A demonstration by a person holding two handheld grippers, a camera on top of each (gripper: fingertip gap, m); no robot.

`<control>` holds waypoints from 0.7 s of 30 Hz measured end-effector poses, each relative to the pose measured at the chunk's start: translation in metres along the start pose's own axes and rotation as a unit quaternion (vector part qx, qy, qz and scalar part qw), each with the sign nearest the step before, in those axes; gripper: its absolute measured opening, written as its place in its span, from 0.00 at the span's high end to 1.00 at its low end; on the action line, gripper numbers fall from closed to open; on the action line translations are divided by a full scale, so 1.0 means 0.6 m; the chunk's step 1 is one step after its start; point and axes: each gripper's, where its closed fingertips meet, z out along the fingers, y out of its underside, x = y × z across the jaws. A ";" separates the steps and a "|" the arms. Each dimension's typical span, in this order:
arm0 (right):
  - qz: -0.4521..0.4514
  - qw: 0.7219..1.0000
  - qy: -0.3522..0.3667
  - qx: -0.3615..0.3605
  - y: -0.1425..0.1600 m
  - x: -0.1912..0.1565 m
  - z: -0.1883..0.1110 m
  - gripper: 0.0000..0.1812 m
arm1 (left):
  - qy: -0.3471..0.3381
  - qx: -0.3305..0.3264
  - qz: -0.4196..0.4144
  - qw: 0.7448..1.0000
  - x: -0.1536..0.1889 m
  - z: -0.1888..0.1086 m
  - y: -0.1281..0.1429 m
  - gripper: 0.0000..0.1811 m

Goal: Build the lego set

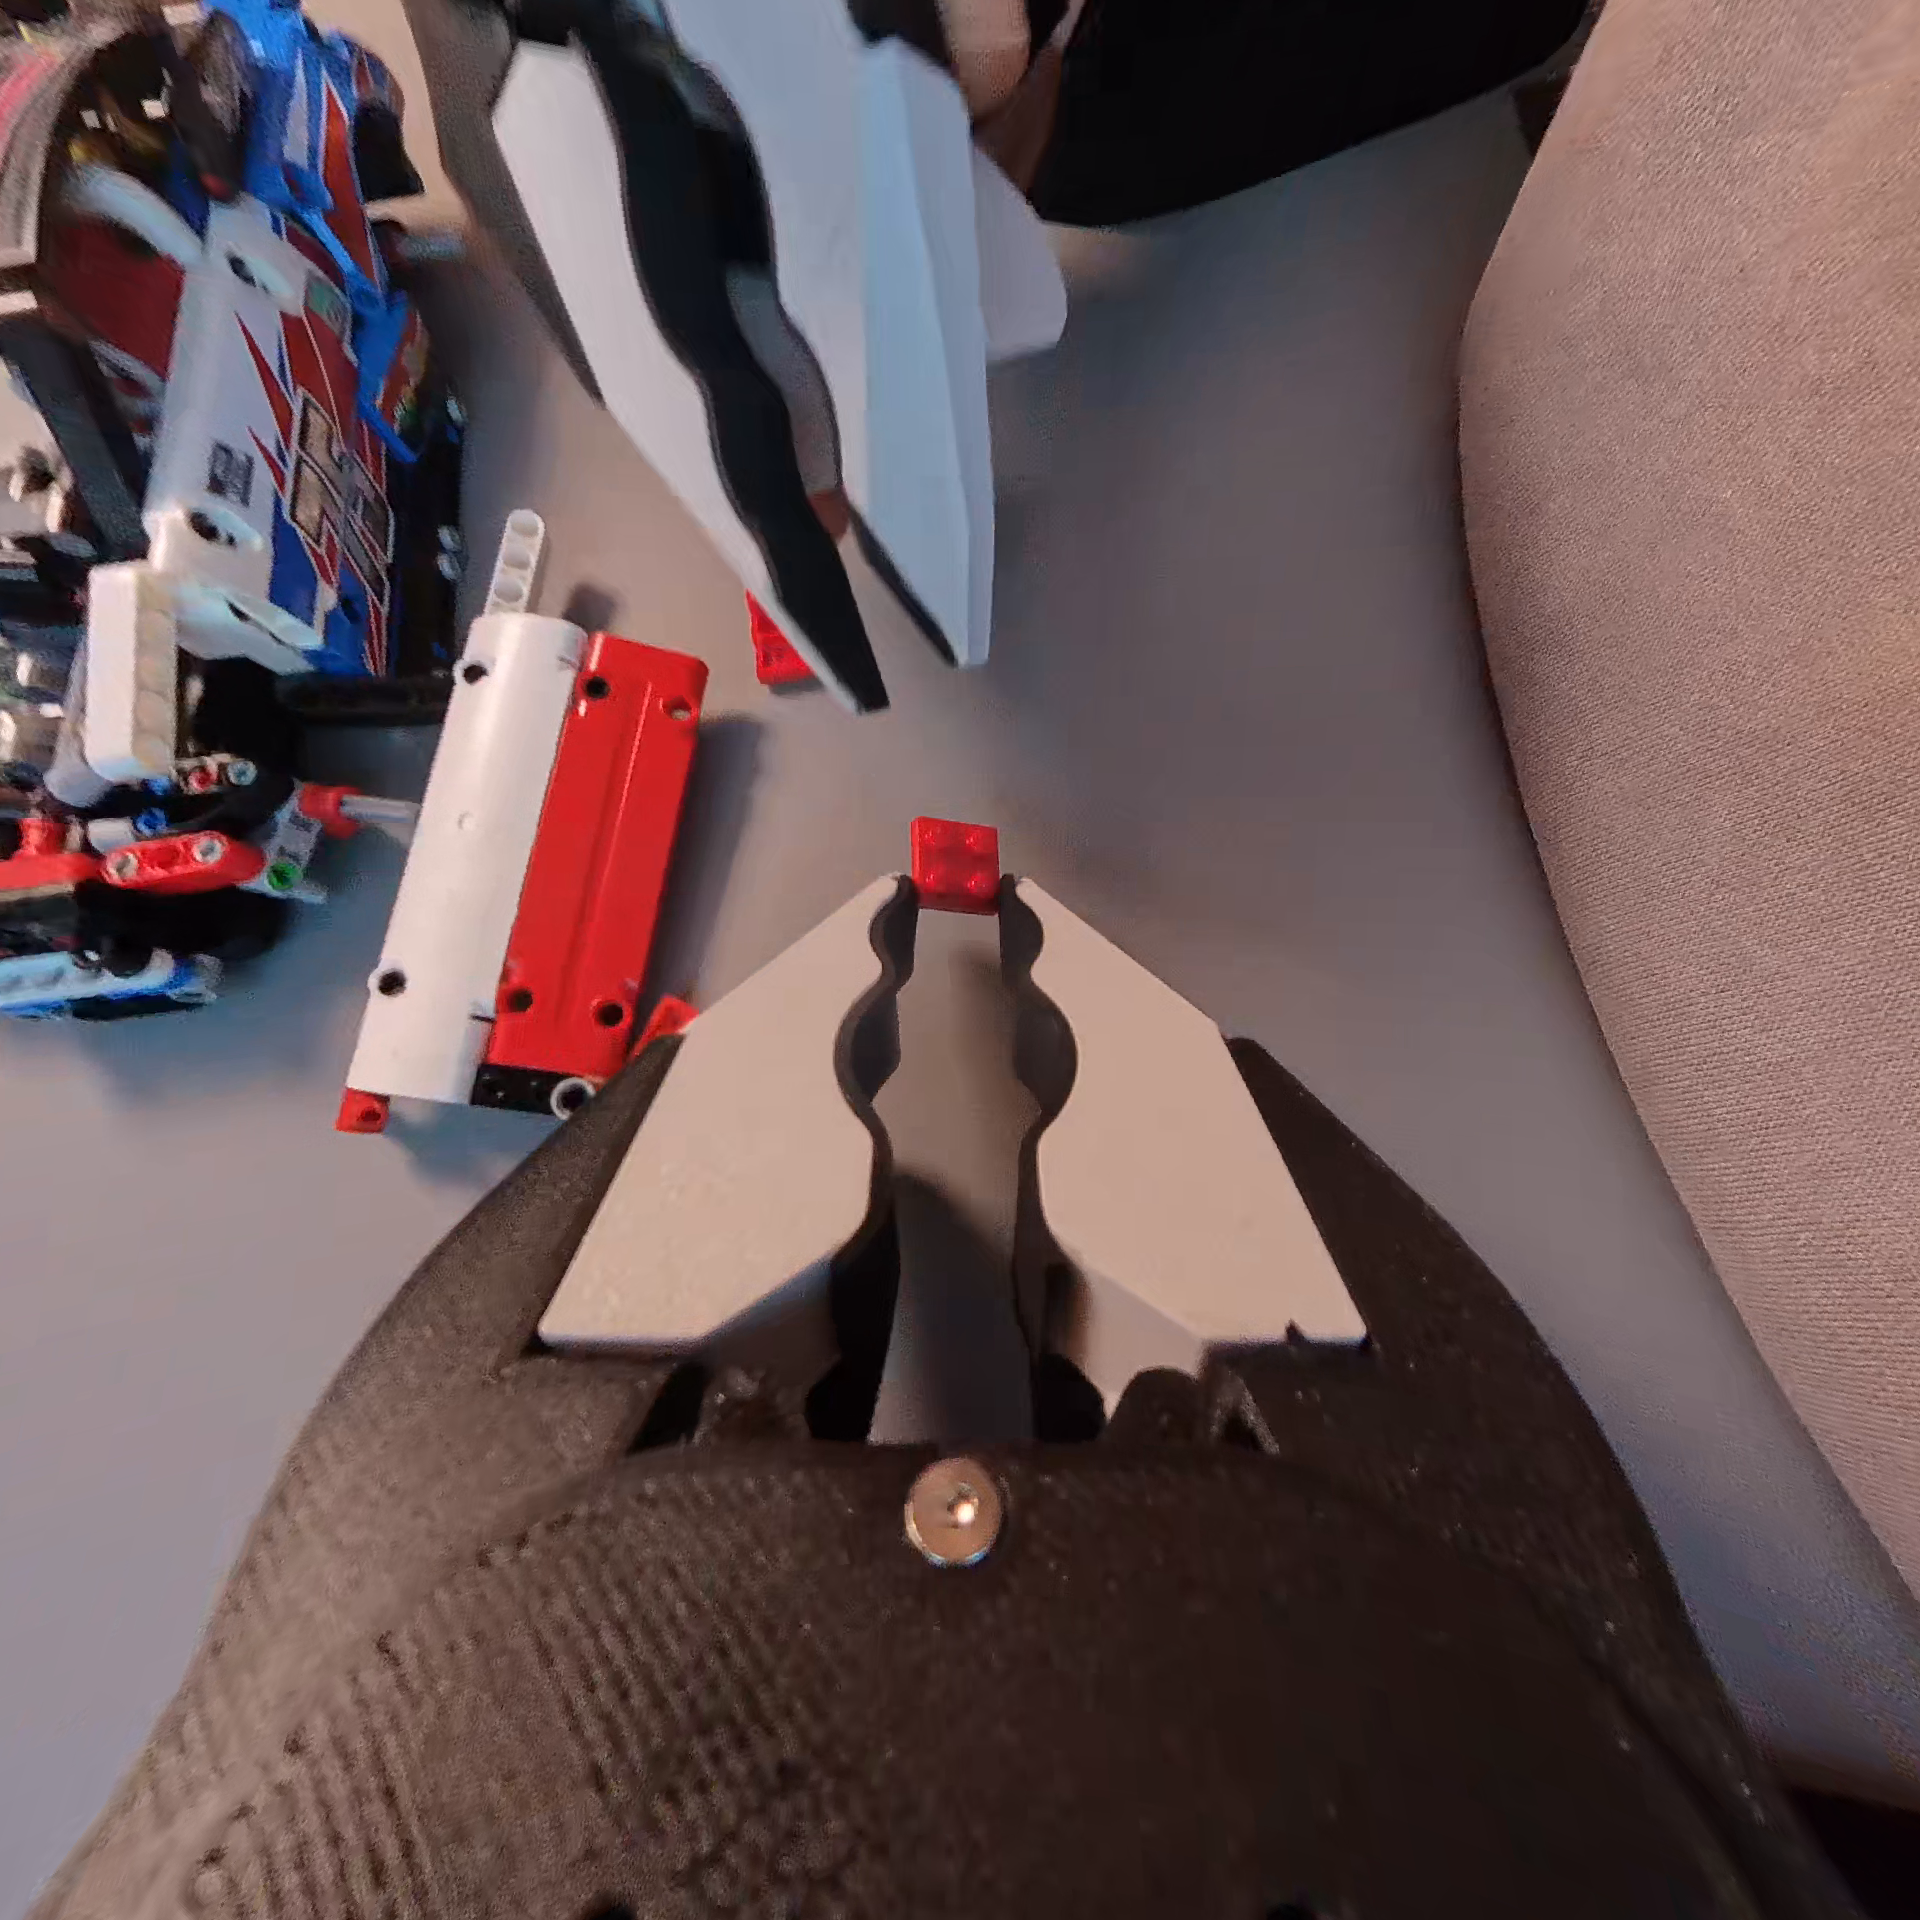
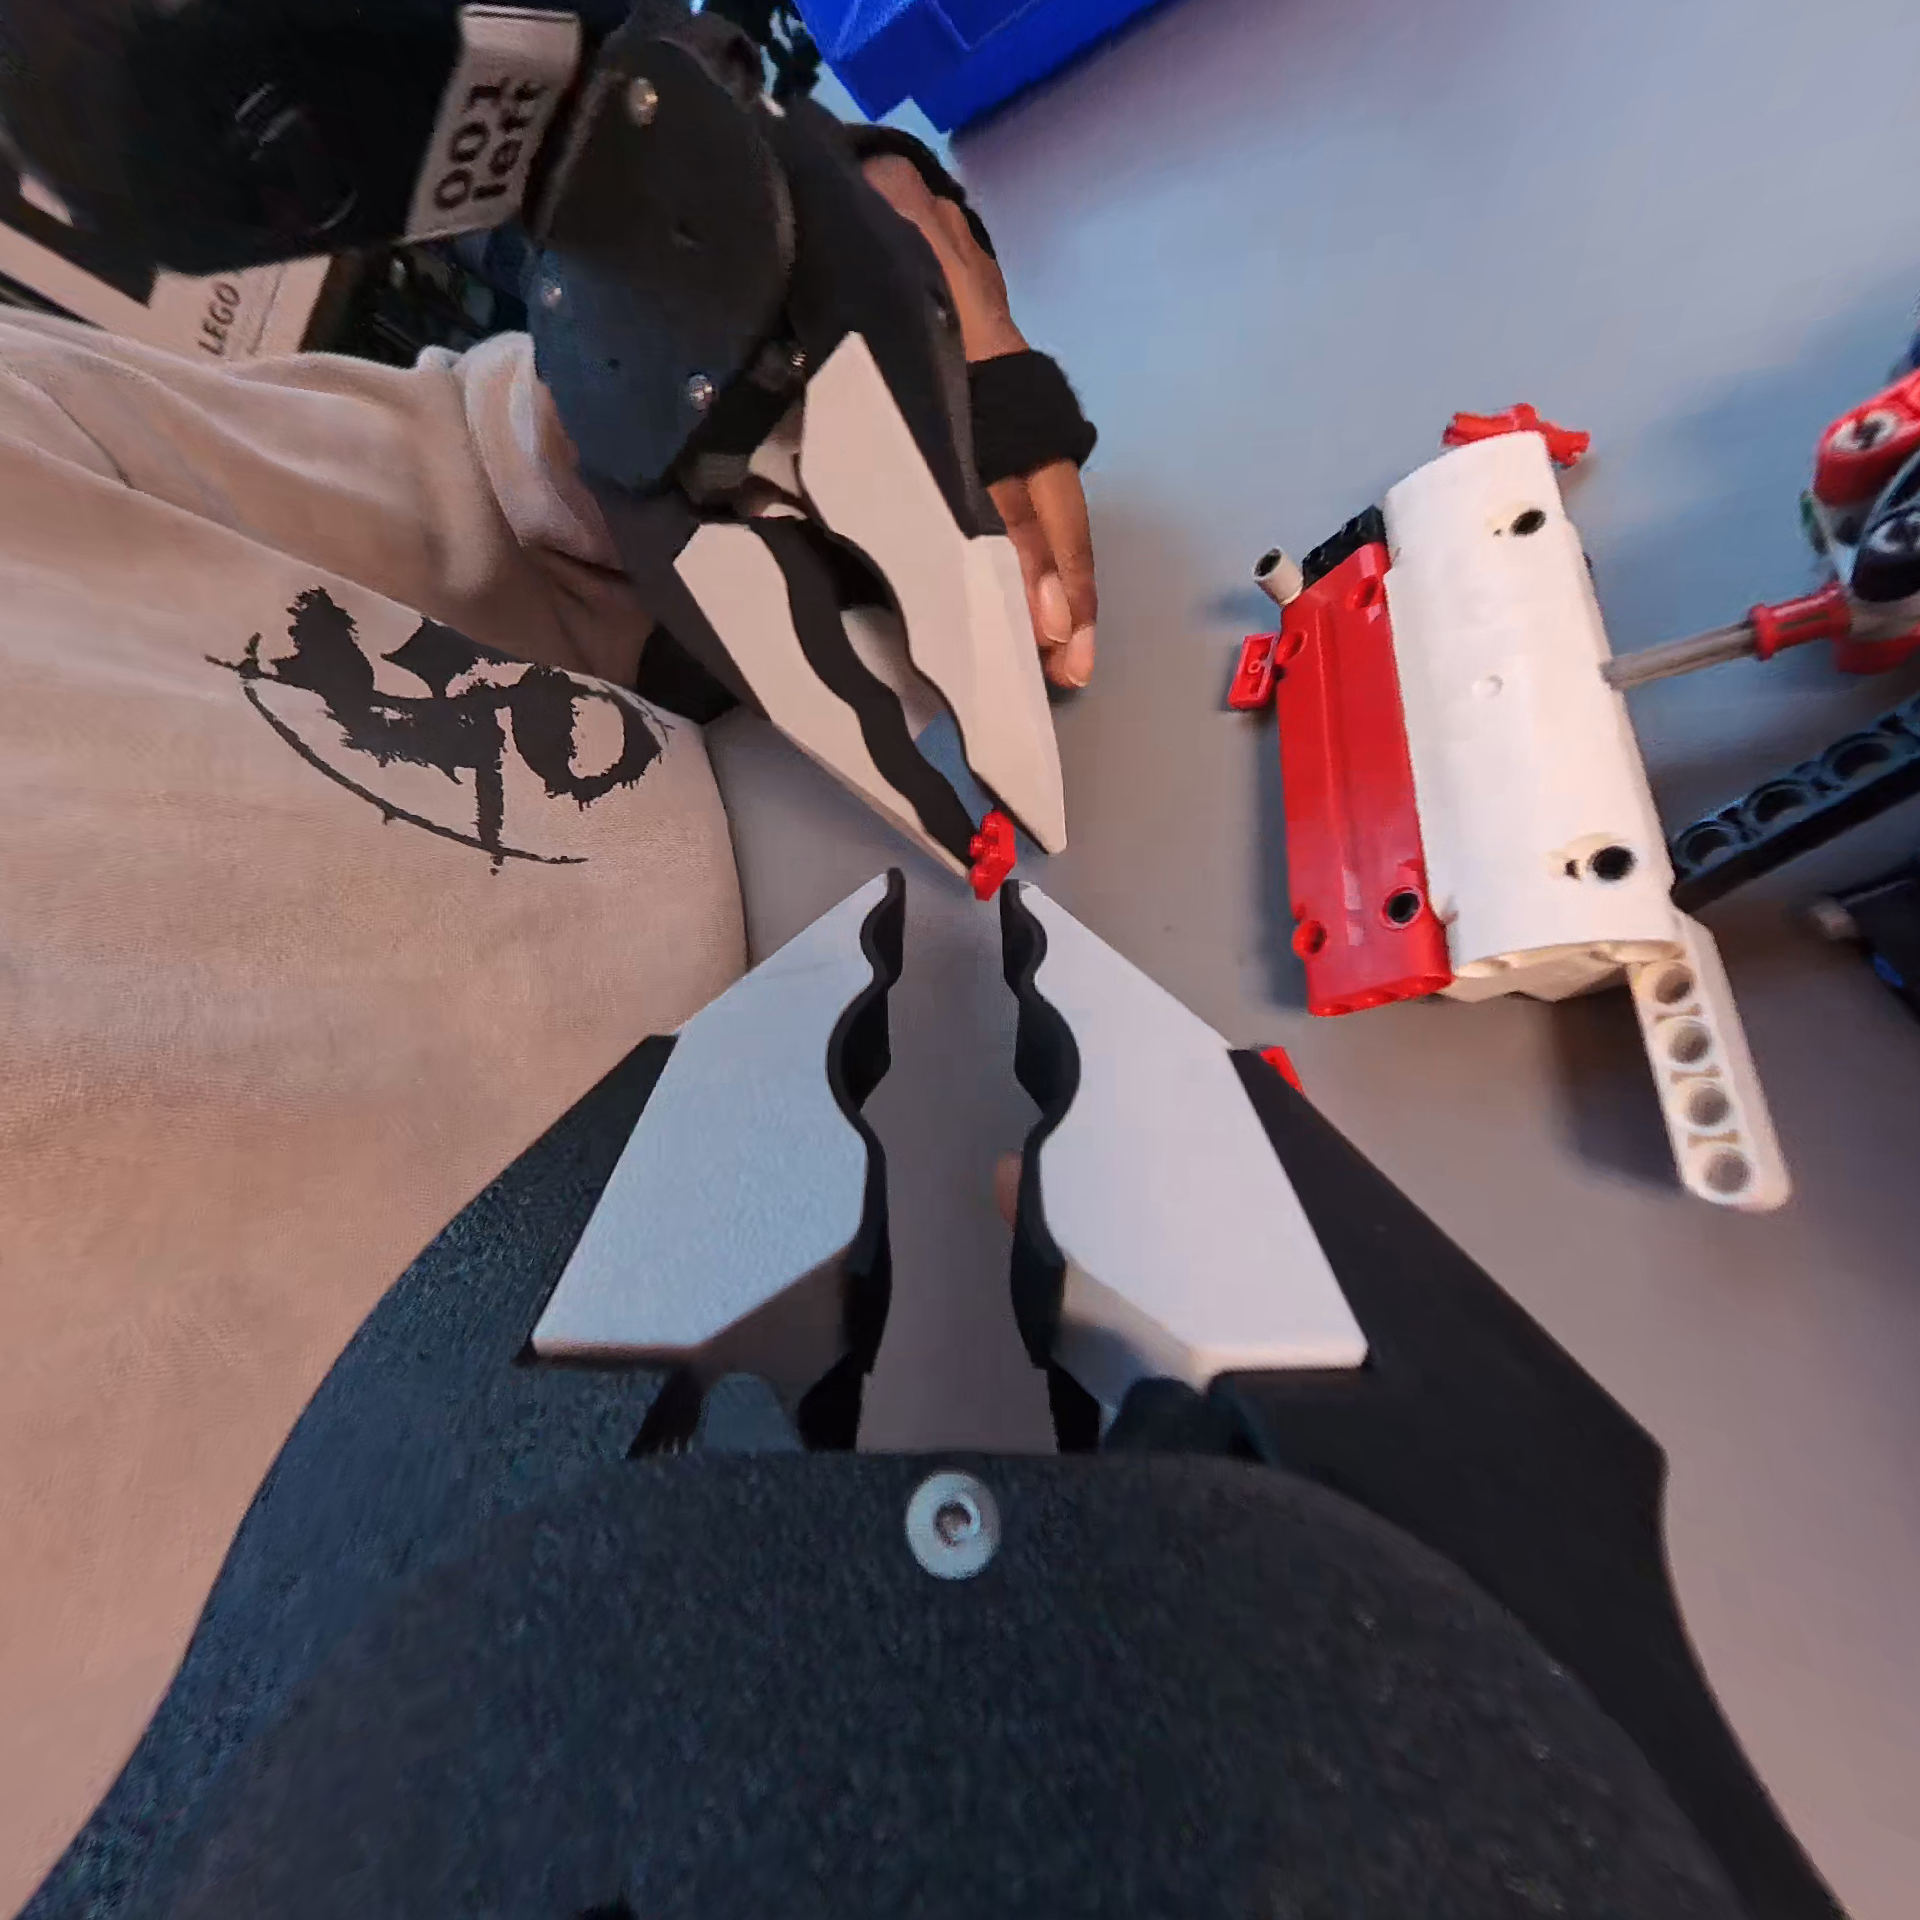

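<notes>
The left gripper [image 1: 956, 883] pinches a red plate [image 1: 954, 864] at its jaw tips, above the worktop [image 1: 1195, 727] and right of the panel block [image 1: 530, 862]. The plate looks light, stiff and slick, so a side-edge hold seems best. The right gripper [image 2: 951, 894] sits just below it, jaws narrow and empty.

A white label [image 2: 488, 145] on the left tool [image 2: 992, 847], a printed box [image 2: 223, 317] — both bear writing.

Left tool [image 1: 956, 883] pinching at tips; right tool [image 2: 951, 899] parted, empty.
</notes>
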 end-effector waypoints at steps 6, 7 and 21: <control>-0.099 0.993 0.065 0.004 0.000 0.015 -0.022 0.91 | 0.004 -0.038 -0.025 0.999 -0.006 -0.003 0.027 0.92; -0.102 0.992 0.072 0.005 0.000 0.018 -0.020 0.91 | 0.000 -0.039 -0.027 0.999 -0.010 -0.005 0.028 0.90; -0.167 0.976 0.139 -0.021 0.002 0.040 -0.010 0.92 | -0.082 -0.032 -0.077 0.993 -0.083 -0.027 0.049 0.86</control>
